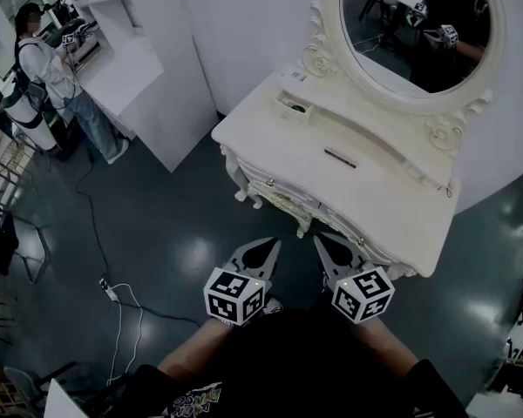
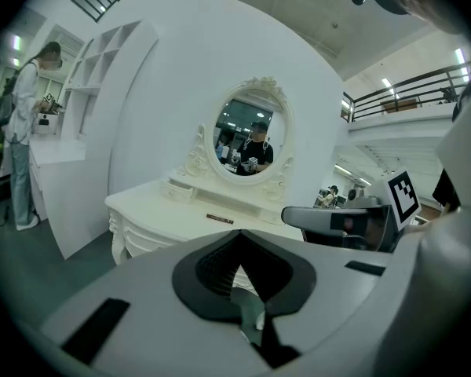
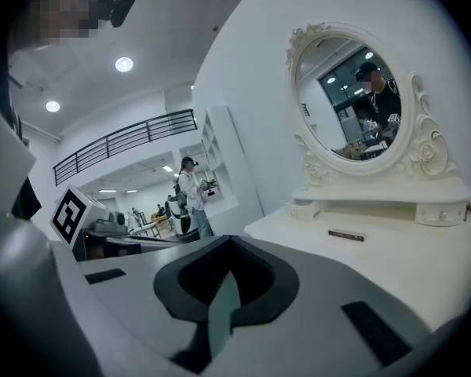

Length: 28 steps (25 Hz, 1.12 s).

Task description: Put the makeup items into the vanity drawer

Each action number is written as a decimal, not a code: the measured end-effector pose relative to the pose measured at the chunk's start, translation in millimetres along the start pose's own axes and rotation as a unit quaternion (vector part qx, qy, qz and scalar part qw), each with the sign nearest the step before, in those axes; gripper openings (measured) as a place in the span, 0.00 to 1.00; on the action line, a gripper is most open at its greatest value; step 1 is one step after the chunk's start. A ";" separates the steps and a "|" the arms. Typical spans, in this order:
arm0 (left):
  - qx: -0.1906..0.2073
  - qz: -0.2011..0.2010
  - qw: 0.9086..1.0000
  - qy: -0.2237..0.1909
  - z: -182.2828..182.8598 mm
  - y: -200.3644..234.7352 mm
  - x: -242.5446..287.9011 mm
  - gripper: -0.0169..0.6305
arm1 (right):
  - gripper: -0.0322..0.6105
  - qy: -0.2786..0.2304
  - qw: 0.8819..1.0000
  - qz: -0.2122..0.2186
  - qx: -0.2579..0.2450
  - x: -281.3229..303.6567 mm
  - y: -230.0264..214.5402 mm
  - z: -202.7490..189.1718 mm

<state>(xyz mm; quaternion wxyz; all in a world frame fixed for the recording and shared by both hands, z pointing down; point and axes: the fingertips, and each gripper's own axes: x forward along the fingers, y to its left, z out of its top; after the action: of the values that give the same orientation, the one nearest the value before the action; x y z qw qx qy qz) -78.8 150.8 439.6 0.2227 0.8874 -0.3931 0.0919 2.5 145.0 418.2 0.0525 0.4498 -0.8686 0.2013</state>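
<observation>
One white vanity table (image 1: 279, 151) with an oval mirror (image 1: 392, 16) stands ahead, and the small drawer (image 1: 294, 104) on its upper shelf is pulled out. Both grippers, left gripper (image 1: 263, 249) and right gripper (image 1: 329, 244), are held low before the table front, jaws together and empty. A slim dark makeup stick (image 1: 340, 158) lies on the tabletop, well apart from both.

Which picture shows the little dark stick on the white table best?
The head view: it looks down on the whole dark stick, lying flat on the vanity top. Both gripper views see it from low down, as a thin sliver.
</observation>
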 end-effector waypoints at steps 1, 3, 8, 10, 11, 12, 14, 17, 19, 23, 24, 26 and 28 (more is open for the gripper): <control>0.000 0.000 1.000 0.000 0.3 0.5 -1.3 0.02 | 0.09 0.000 1.000 0.000 0.000 0.5 1.2 0.2; 0.000 -0.001 1.000 0.002 -0.3 1.4 -3.0 0.02 | 0.09 0.000 1.000 -0.001 0.000 1.5 3.0 0.2; -0.005 -0.002 1.000 0.007 -6.1 3.9 -4.8 0.02 | 0.09 0.001 1.000 -0.008 0.005 1.5 2.7 -4.3; -0.008 -0.002 1.000 0.010 -8.9 5.3 -5.1 0.02 | 0.09 0.003 1.000 -0.012 0.007 0.8 1.7 -6.8; -0.010 -0.002 1.000 0.011 -9.9 5.9 -4.6 0.02 | 0.09 0.004 1.000 -0.014 0.008 0.7 0.7 -7.2; -0.012 -0.002 1.000 0.011 -10.1 6.3 -3.7 0.02 | 0.09 0.004 1.000 -0.016 0.008 0.5 -0.7 -6.7; -0.013 -0.004 1.000 0.010 -8.1 5.6 -1.3 0.02 | 0.09 0.003 1.000 -0.019 0.007 -0.5 -3.7 -3.2; -0.011 -0.008 1.000 0.006 -1.8 3.0 6.2 0.02 | 0.09 0.001 1.000 -0.023 0.003 -1.0 -10.8 3.5; -0.011 -0.008 1.000 0.003 1.5 2.8 11.8 0.02 | 0.09 0.002 1.000 -0.022 0.002 1.1 -16.2 5.7; -0.018 -0.005 1.000 0.002 8.4 1.3 19.2 0.02 | 0.09 0.003 1.000 -0.017 -0.001 4.3 -24.1 16.1; -0.019 -0.004 1.000 0.001 10.2 1.0 22.1 0.02 | 0.09 0.002 1.000 -0.016 -0.003 5.1 -26.7 19.8; -0.019 -0.001 1.000 0.000 12.7 0.9 29.7 0.02 | 0.09 0.003 1.000 -0.015 -0.008 6.2 -34.7 24.3; -0.022 0.003 1.000 -0.002 15.5 2.1 38.9 0.02 | 0.09 0.004 1.000 -0.017 -0.010 7.6 -45.8 26.3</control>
<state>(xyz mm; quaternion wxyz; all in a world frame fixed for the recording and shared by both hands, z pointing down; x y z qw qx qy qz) -54.3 116.8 439.8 0.2409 0.8814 -0.3980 0.0820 37.2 105.2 410.1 0.0636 0.4630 -0.8627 0.1931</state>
